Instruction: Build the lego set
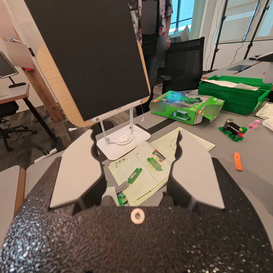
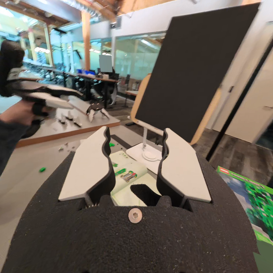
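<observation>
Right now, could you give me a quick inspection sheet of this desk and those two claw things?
Surface: grey table, mostly bare at the near right.
Job's things: open instruction booklet; half-built model; loose green bricks by the booklet; green box.
Clutter: orange tool; stacked green trays with paper on top; small pink figure.
Claws: left claw open, empty; right claw open, empty, above the booklet.
Cables: power strip and cable on the floor.
Surroundings: dark tablet on a white stand; a person standing behind the table; office desks and chairs.
</observation>
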### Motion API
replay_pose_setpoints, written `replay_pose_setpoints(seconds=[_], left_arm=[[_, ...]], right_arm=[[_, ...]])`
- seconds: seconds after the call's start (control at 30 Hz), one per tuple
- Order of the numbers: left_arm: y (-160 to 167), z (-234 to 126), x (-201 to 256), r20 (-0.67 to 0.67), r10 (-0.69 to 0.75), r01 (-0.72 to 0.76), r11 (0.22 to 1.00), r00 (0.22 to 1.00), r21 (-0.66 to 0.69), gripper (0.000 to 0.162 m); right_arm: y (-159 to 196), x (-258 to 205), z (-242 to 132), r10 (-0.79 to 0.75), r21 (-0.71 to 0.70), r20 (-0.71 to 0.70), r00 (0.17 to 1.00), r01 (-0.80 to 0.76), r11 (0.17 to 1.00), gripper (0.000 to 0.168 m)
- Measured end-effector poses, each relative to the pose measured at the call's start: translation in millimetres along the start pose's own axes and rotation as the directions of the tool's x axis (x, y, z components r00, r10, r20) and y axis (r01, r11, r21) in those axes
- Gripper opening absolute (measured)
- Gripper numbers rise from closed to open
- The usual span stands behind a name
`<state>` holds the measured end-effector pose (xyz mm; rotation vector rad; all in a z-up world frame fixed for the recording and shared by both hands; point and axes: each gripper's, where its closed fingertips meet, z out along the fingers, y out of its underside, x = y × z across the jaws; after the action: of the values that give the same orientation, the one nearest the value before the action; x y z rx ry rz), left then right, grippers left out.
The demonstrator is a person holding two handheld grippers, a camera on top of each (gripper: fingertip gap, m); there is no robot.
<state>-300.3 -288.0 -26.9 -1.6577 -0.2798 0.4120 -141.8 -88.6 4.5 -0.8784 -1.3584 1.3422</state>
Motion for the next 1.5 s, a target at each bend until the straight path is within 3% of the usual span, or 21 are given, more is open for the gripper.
replay_pose_setpoints(seconds=[0.13, 0.33, 0.63, 1.27, 1.43, 1.5], left_arm=[[0.7, 4.7, 2.2, 0.021, 0.004, -0.003, 1.0, 1.0, -0.015, 0.103], [-2.1, 3.5, 0.9, 0.056, 0.016, -0.015, 1.0, 0.998, -0.006, 0.101], [-3.0, -3.3, -6.7, 0.07, -0.01, 0.009, 1.0, 0.997, 0.011, 0.1], [0.2, -9.0, -14.5, 0.082, -0.045, 0.044, 0.999, 0.996, 0.011, 0.097], [1.6, -10.0, -11.4, 0.063, -0.027, 0.027, 1.0, 0.998, 0.005, 0.068], [1.1, -11.9, -6.2, 0.026, -0.017, 0.017, 1.0, 1.0, 0.008, 0.037]], right_arm=[[-7.0, 36.8, -4.3, 0.058, 0.065, -0.216, 0.975, -0.045, 0.997, 0.059], [-22.4, 54.2, -21.8, 0.026, 0.13, -0.359, 0.933, 0.023, 0.991, 0.05], [-14.0, 53.7, -11.8, 0.06, 0.112, -0.33, 0.942, -0.024, 0.993, 0.049], [-9.6, 58.2, -11.7, 0.0, 0.035, -0.407, 0.913, 0.015, 0.999, 0.048], [-4.0, 62.8, -13.1, 0.008, 0.003, -0.437, 0.899, -0.008, 1.0, 0.041], [0.6, 62.9, -12.5, -0.002, -0.024, -0.436, 0.9, -0.009, 1.0, 0.021]])
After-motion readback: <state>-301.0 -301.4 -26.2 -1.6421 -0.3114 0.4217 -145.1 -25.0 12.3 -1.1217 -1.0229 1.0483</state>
